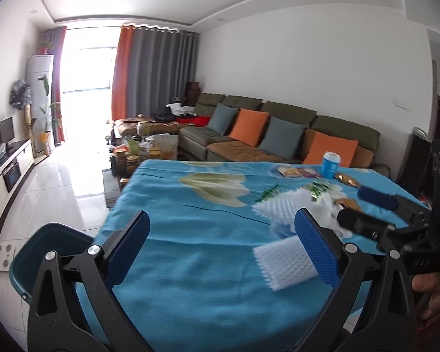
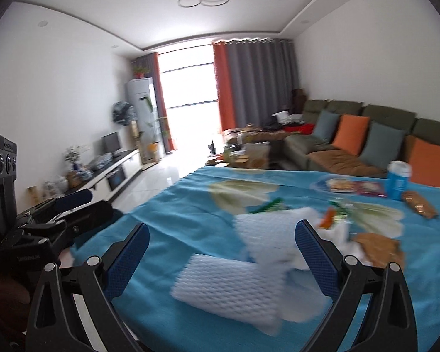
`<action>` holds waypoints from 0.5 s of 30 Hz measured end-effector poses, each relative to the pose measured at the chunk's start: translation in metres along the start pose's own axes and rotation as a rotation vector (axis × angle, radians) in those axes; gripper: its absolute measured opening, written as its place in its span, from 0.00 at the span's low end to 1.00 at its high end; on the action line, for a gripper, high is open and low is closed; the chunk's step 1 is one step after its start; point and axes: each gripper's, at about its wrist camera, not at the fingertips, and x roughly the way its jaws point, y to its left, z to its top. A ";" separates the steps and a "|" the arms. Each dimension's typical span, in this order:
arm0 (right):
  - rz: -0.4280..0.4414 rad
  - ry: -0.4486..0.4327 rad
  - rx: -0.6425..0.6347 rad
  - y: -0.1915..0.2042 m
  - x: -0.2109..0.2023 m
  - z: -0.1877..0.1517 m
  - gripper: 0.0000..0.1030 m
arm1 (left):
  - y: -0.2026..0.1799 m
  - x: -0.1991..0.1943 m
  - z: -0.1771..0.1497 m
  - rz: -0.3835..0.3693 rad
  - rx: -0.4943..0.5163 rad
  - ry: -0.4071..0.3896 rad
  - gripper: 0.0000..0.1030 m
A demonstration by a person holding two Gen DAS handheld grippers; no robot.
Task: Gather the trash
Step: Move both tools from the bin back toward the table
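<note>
Wide desk (image 1: 190, 234) draped in a turquoise cloth printed with pale flowers, filling the foreground of both views. Behind it, along the far wall, a long green sofa (image 1: 278, 126) with orange and grey cushions. At the desk's near left corner, lower down, a teal bin (image 1: 41, 252), only its rim and inner wall showing.

Left gripper (image 1: 220, 249) held low over the near edge of the desk, jaws spread wide, nothing between them. Right gripper (image 2: 223, 261) likewise spread wide and empty, poised above the trash.

Trash gathered on the right half of the desk. Nearest, a white foam net sleeve (image 2: 228, 287) lying flat, framed between the right gripper's fingers but untouched. Just beyond, a second foam net sleeve (image 1: 281, 205), overlapping a crumpled white plastic bag (image 1: 328, 208). Beside the bag, a brown snack wrapper (image 2: 378, 246). Farther back, a blue can (image 1: 331, 165) standing upright near the far edge, with a flat snack packet (image 1: 296, 172) to its left and another brown wrapper (image 2: 419, 204) to its right. Small green scrap (image 1: 267, 195) beside the second sleeve, too blurred to identify.
</note>
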 end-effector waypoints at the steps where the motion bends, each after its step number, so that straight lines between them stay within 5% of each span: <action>1: -0.024 -0.004 0.004 -0.006 -0.006 -0.002 0.93 | -0.005 0.001 -0.002 -0.008 0.008 0.002 0.94; 15: -0.246 0.007 0.046 -0.041 -0.050 -0.036 0.93 | -0.050 0.012 -0.026 -0.145 0.047 0.052 0.94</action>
